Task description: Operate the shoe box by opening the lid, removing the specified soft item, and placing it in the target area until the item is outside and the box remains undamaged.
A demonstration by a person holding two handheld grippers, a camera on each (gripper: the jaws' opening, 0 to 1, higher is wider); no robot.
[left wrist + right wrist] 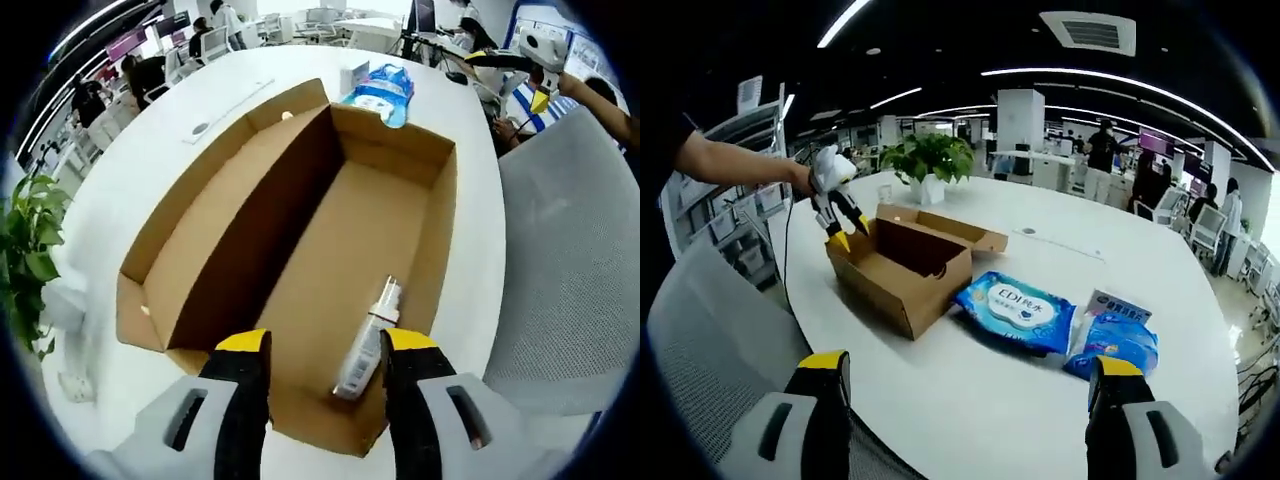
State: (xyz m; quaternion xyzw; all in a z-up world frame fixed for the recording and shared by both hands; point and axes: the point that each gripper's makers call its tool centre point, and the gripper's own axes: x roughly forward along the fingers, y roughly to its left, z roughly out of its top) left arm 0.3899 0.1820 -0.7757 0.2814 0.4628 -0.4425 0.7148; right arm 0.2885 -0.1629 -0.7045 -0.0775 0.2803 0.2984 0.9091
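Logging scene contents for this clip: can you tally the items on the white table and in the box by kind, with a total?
Cardboard shoe box, lid open: 1
Blue soft packs on the table beside the box: 2 (larger wipes pack, smaller pack)
Spray bottle lying inside the box: 1
Potted plant: 1
Total: 5

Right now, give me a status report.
Both grippers open, empty. Shoe box open; spray bottle inside. Wipes pack on table beside box.
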